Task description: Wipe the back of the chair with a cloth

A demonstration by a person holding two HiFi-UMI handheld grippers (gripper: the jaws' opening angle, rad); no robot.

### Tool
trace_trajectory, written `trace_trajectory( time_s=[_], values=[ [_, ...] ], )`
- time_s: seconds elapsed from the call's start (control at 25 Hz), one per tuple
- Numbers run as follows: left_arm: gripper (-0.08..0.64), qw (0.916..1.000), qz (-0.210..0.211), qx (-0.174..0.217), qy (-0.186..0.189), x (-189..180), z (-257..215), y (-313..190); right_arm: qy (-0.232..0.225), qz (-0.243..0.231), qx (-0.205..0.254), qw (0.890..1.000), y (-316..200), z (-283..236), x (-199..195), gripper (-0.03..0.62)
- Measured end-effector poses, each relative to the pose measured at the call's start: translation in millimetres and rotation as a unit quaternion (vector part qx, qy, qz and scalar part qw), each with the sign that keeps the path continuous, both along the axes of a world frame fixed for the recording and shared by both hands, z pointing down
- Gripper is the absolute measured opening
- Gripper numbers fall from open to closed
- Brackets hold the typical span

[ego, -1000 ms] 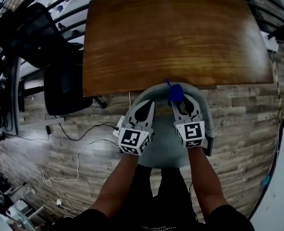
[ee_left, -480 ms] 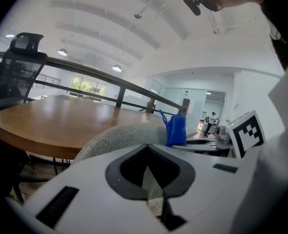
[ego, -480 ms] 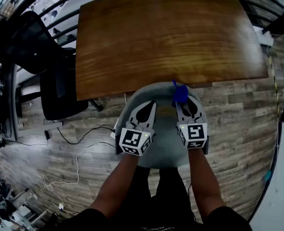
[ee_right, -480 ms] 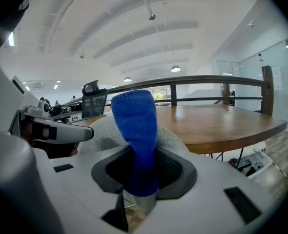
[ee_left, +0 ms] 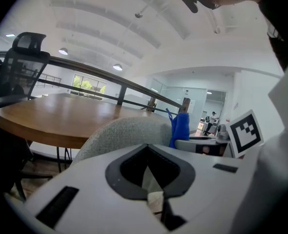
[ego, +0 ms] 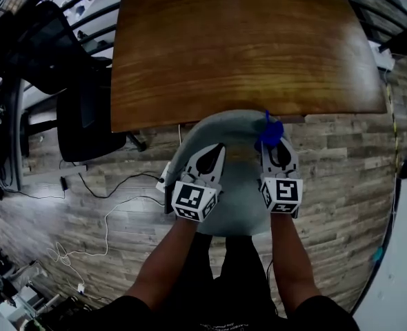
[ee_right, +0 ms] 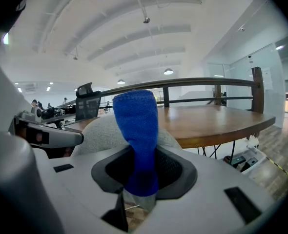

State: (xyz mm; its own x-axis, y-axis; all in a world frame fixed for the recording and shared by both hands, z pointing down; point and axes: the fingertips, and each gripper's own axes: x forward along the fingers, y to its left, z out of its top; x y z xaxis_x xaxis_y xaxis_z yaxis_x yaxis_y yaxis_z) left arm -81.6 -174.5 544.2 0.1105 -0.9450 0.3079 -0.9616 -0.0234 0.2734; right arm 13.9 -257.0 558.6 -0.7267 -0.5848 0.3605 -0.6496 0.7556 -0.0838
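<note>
A person's forearms [ego: 293, 254] reach out over a grey upholstered chair, each hand carrying a hand-held gripper. The right hand-held gripper [ego: 274, 149] pinches a blue cloth [ee_right: 136, 130] between its jaws. The left hand-held gripper [ego: 219, 150], just beside it, has its jaws pressed together on nothing. It appears to be held as the spare hand, resting over the chair back [ego: 234, 126] while the right one does the wiping.

The cloth sticks up past the right jaw tips as a narrow bunched roll. It is a deep blue knit with a rounded top and stands nearly upright, so a soft end leads towards the fabric. It sits at the right-hand top edge of the chair back, but no view settles whether it touches the fabric. This looks like a wiping stroke along the upper rim, with most of the surface probably still to cover.

The chair back is a curved shell in speckled light-grey weave, with no visible stains. Beyond both jaw tips, the chair is pushed in against a rounded wooden bench [ego: 245, 47] with a bare top. Far off to the left of the left hand-held gripper stands a black office chair [ego: 48, 43], with loose cables [ego: 114, 212] trailing across the plank floor. A dark railing [ee_right: 207, 82] crosses behind the bench.
</note>
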Motion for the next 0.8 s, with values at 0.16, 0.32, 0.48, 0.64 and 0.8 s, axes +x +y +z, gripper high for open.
trace_trajectory(
  time_s=[0.16, 0.32, 0.48, 0.64, 0.8],
  values=[
    [-0.002, 0.9999, -0.016, -0.004, 0.0, -14, 4, 15, -0.015, -0.039, 0.004, 0.999, 23, -4, -23, 0.118],
    [-0.002, 0.9992, -0.038, -0.011, 0.001, -29, 7, 35, -0.021, -0.107, 0.008, 0.994, 57, 1, -57, 0.118],
    [-0.002, 0.9981, -0.06, -0.017, -0.001, -48, 12, 53, -0.037, -0.164, 0.002, 0.986, 82, 6, -94, 0.118],
    [-0.002, 0.9965, -0.08, -0.021, -0.006, -65, 19, 68, -0.04, -0.204, 0.003, 0.978, 107, 11, -126, 0.118],
    [-0.002, 0.9942, -0.102, -0.023, -0.022, -86, 24, 80, -0.042, -0.23, 0.0, 0.972, 125, 16, -149, 0.12]
  ],
)
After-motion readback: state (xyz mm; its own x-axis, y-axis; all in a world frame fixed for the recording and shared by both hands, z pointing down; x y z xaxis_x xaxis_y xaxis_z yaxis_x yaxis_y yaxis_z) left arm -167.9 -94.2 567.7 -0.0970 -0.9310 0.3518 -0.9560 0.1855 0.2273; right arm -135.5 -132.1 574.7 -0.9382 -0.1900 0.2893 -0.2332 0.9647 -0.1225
